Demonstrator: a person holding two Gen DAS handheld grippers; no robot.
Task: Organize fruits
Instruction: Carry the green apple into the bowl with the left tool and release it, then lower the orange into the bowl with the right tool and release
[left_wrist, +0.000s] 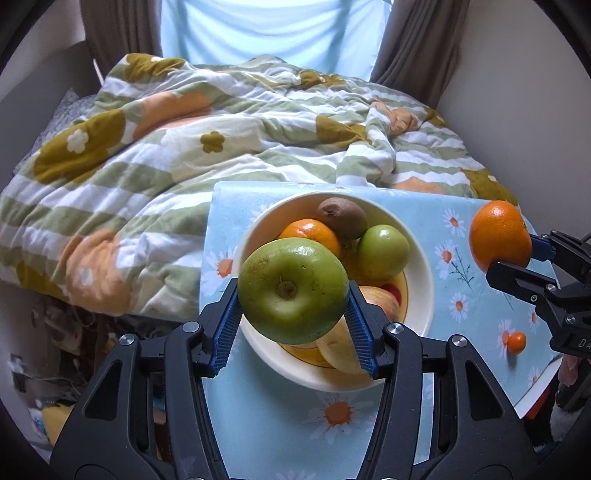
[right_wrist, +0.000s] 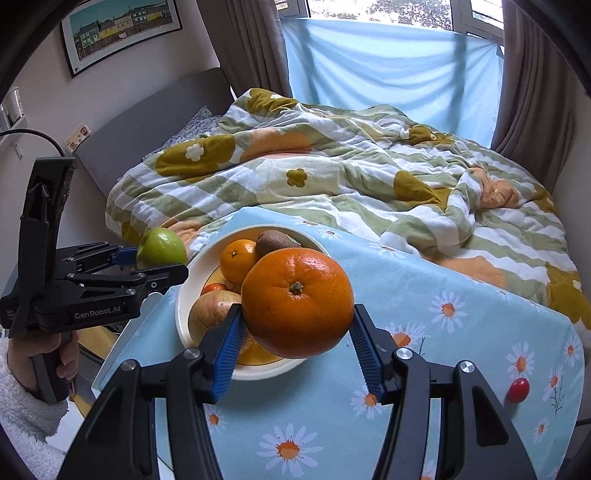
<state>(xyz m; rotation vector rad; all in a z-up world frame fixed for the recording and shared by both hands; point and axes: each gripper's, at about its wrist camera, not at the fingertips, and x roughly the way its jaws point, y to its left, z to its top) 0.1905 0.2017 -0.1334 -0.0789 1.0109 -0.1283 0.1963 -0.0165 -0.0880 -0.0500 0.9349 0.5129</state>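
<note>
**Two fruits in the air over the bowl**

The biggest thing I see is the bed (right_wrist: 369, 177), its rumpled flowered quilt running right up against the far edge of my desk (right_wrist: 461, 302) with its daisy-print cloth. On the desk stands the cream bowl (left_wrist: 421, 266), already holding a smaller orange (left_wrist: 310, 232), a kiwi (left_wrist: 341, 216), a small green apple (left_wrist: 382, 251) and pale yellowish fruit lower down; something red shows beneath them, though I cannot tell what it is.

My left hand-held gripper (left_wrist: 293, 295) pinches the big green apple (left_wrist: 293, 290) across its widest girth, stem toward the camera, held above the bowl's near left side. It is hard, waxy and fairly heavy, so I judge the ribbed blue pads must stay on the equator or it may roll out.

My right hand-held gripper (right_wrist: 297, 325) clamps the large orange (right_wrist: 297, 302) the same way, above the desk just beside the bowl. Its rind is grippy but gives a little; I would keep the squeeze moderate.

The bowl is crowded, so either fruit set down carelessly could knock another over the rim, and the two grippers could get in each other's way there. A small red fruit (right_wrist: 518, 389) lies loose near the desk's right edge, well apart from the bowl.
</note>
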